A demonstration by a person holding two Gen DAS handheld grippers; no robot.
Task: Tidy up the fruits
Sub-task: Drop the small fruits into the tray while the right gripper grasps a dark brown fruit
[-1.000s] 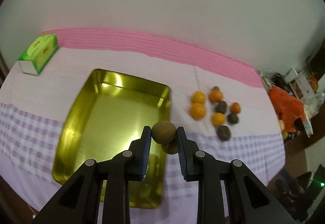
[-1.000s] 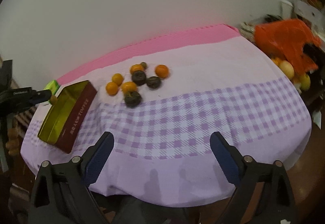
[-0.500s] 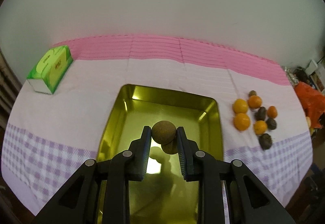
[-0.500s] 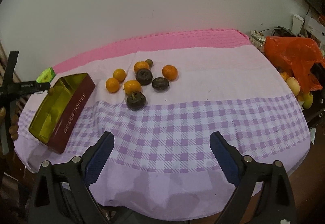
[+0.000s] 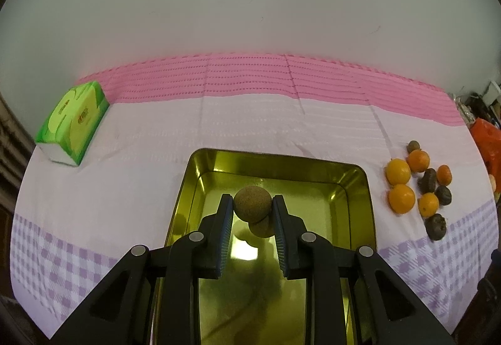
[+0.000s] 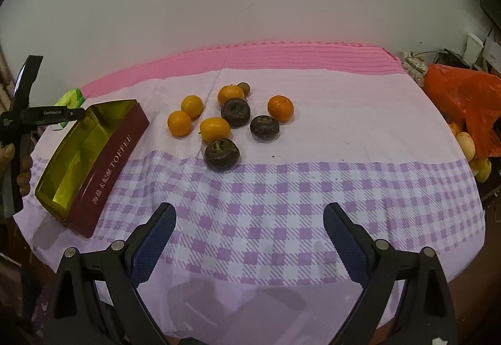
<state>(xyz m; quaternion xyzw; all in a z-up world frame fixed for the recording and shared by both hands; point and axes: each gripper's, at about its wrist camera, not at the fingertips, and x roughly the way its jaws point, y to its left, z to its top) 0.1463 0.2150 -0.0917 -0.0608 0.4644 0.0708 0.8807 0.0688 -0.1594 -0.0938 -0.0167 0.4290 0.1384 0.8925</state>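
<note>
My left gripper (image 5: 252, 200) is shut on a small round brown fruit (image 5: 252, 204) and hangs over the inside of the open gold tin (image 5: 360, 188). The fruit's reflection shows on the tin floor below it. In the right wrist view the tin (image 6: 112, 166) has a dark red wall and sits at the left, with the left gripper (image 6: 82, 121) over its far end. To the tin's right lie several oranges (image 6: 191, 105), three dark fruits (image 6: 222, 154) and one small brown fruit (image 6: 243, 88). My right gripper (image 6: 249, 210) stands open and holds nothing above the checked cloth, in front of that pile.
A green tissue box (image 5: 75, 122) stands at the back left of the table. An orange plastic bag (image 6: 463, 100) with yellow fruit (image 6: 466, 141) sits past the right edge. A person's hand (image 6: 9, 157) holds the left gripper. A wall runs close behind the pink cloth band.
The left gripper carried the brown fruit from the tin's right rim to over its middle and came lower. The right gripper, still open, swung to face the fruit pile squarely.
</note>
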